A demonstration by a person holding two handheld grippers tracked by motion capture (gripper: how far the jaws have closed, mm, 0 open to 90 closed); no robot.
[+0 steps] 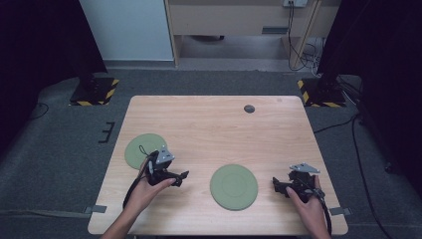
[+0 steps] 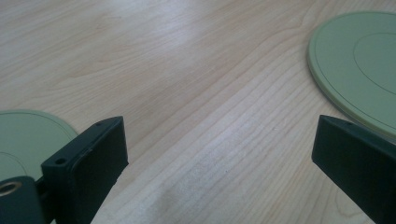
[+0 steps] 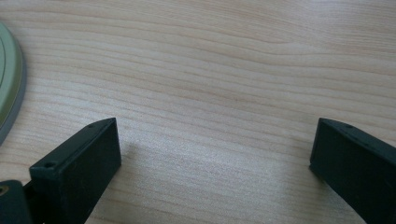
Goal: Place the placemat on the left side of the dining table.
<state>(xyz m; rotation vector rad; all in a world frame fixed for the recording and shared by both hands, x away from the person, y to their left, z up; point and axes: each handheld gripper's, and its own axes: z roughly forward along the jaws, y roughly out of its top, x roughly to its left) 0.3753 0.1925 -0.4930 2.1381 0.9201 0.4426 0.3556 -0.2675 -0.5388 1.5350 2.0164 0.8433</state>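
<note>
Two flat green plates lie on the wooden table. One plate sits near the front middle; its edge appears in the left gripper view and the right gripper view. The other plate lies at the left, partly under my left hand, and shows at the lower left of the left gripper view. My left gripper rests low over the table between the two plates, open, with bare wood between its jaws. My right gripper is open just right of the middle plate, nothing in it.
A small dark round disc lies near the table's far edge. Grey carpet surrounds the table, with black stands on hazard-striped bases at the back left and back right. Cables run along the floor at the right.
</note>
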